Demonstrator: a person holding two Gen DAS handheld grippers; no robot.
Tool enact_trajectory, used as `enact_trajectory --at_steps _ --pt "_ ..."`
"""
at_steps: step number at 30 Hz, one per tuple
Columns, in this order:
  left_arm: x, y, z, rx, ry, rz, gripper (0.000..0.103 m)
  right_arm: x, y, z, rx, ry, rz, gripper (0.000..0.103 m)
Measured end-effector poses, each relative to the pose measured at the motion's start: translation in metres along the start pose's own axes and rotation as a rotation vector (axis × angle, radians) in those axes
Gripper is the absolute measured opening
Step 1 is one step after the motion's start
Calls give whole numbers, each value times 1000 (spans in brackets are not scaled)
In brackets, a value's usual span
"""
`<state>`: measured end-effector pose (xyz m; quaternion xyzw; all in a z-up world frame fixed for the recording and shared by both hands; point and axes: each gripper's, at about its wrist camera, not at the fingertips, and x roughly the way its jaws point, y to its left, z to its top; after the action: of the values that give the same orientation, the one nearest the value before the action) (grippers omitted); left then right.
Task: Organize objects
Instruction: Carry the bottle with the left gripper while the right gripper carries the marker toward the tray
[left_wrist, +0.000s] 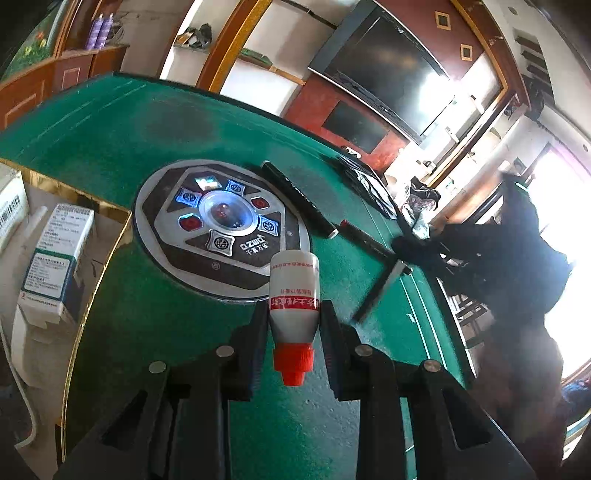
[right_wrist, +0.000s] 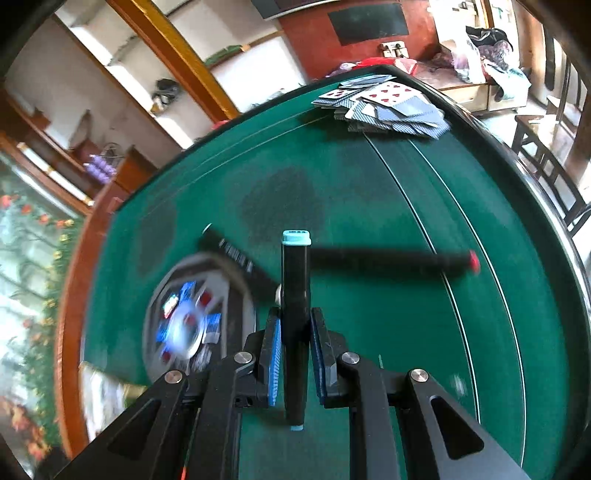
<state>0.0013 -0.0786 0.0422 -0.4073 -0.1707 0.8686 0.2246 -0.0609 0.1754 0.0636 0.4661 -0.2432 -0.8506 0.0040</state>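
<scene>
The left gripper (left_wrist: 294, 317) is clamped on a small white bottle (left_wrist: 294, 291) with a red cap (left_wrist: 293, 363); the cap points back toward the camera and the bottle's flat base points out over the table, its red-printed label sitting between the two black fingers (left_wrist: 258, 332); just beyond the bottle lies the round silver and black control panel (left_wrist: 221, 225) set into the green table (left_wrist: 122, 122), its blue and red buttons ringed about a clear dome; to the left of the panel a gold-edged box (left_wrist: 99, 266) holds white cartons (left_wrist: 55, 266) with printed labels; past the panel two dark markers (left_wrist: 299, 199) lie on the felt, one with a white end, one with a red end. The right gripper (right_wrist: 295, 332) is closed tight on a black marker (right_wrist: 295, 314) with a pale blue cap (right_wrist: 296, 237), held lengthwise between the blue-padded fingers (right_wrist: 271, 354) so the blue end sticks out ahead; the view around it is smeared with motion; beneath it on the felt lie a black marker with a red tip (right_wrist: 391, 260) and another dark marker (right_wrist: 236, 258) angled toward the blurred panel; far across the table a loose heap of playing cards (right_wrist: 388, 107) rests near the edge, some face up with red hearts showing; shelves and a dark screen stand beyond.
</scene>
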Motion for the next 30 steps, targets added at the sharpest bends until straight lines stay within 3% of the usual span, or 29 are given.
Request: enact_trajectory --at_steps 7,14,23,30 --pt "-4 -22 -12 116 -45 30 26 -65 -10 -61 -78 -79 20 16" --pt "-17 -40 -31 191 -85 26 26 -100 -22 -95 -114 -133 53 16" --pt "-78 -50 -57 218 -127 22 26 -128 -22 -124 -160 -152 144 16" --pt "-135 -30 -66 188 -186 43 26 -124 -6 -137 -198 -124 212 16"
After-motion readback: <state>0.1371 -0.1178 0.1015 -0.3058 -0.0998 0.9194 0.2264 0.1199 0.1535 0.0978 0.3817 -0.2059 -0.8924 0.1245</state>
